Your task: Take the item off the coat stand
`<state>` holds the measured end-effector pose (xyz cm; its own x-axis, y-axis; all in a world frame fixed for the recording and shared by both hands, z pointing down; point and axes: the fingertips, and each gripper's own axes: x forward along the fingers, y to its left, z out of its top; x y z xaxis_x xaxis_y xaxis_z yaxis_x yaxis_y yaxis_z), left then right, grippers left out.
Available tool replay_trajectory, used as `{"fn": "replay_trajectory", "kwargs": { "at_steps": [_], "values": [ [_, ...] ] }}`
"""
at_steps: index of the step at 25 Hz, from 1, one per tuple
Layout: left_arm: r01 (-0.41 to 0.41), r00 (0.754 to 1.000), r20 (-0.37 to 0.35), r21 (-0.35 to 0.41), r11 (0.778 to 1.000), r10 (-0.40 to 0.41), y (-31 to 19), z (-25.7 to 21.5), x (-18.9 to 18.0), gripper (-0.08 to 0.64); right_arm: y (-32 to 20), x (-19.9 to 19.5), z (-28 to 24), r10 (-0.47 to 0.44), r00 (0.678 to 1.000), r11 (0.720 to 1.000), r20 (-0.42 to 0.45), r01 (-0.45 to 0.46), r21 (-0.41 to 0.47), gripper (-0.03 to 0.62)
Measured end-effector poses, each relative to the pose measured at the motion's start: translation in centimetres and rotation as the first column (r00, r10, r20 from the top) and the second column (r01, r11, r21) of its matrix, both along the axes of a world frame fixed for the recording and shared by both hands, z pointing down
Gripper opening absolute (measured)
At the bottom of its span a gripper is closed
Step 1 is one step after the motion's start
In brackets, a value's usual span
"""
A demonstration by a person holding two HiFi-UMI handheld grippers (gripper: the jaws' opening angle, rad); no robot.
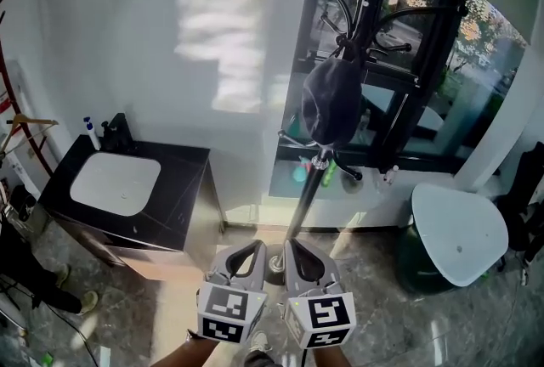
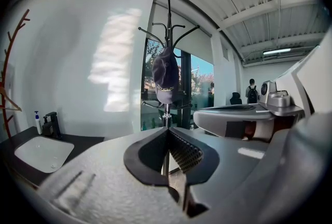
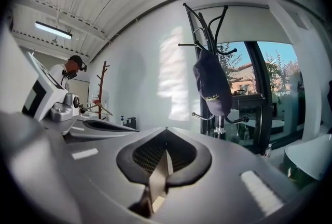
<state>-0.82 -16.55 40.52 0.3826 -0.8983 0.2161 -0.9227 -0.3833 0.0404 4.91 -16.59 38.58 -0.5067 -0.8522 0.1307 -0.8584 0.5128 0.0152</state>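
Observation:
A dark cap [image 1: 330, 106] hangs from a hook of the black coat stand [image 1: 308, 191] in front of the window. The same cap [image 2: 165, 75] shows in the left gripper view and again, as a cap [image 3: 212, 85], in the right gripper view. Both grippers are held side by side low in the head view, short of the stand's base. My left gripper [image 1: 257, 245] is shut with nothing in it. My right gripper [image 1: 290, 243] is shut and empty too. Neither touches the cap or the stand.
A black cabinet with a white sink [image 1: 115, 183] stands at the left against the white wall. A round white table [image 1: 457, 233] is at the right. A red wooden stand [image 1: 15, 123] with a hanger is at the far left. A person [image 2: 252, 94] stands far off.

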Motion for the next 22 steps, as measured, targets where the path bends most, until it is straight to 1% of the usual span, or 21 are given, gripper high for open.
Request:
{"fn": "replay_trajectory", "kwargs": {
  "at_steps": [10,15,22],
  "values": [
    [-0.024,1.0,0.01,-0.002,1.0,0.024,-4.2,-0.6,1.3,-0.003,-4.4,0.8,-2.2,0.008,1.0,0.998,-0.02,-0.007,0.065,0.006],
    [-0.027,1.0,0.006,0.009,1.0,0.027,-6.1,-1.4,1.9,-0.003,-5.9,0.8,-4.2,0.001,0.998,0.991,-0.057,0.006,0.13,0.006],
    [-0.014,1.0,0.017,0.048,0.999,0.013,-8.6,-3.4,2.8,-0.003,-8.4,1.3,-7.2,-0.013,0.997,0.977,-0.072,0.028,0.214,0.009]
  ]
}}
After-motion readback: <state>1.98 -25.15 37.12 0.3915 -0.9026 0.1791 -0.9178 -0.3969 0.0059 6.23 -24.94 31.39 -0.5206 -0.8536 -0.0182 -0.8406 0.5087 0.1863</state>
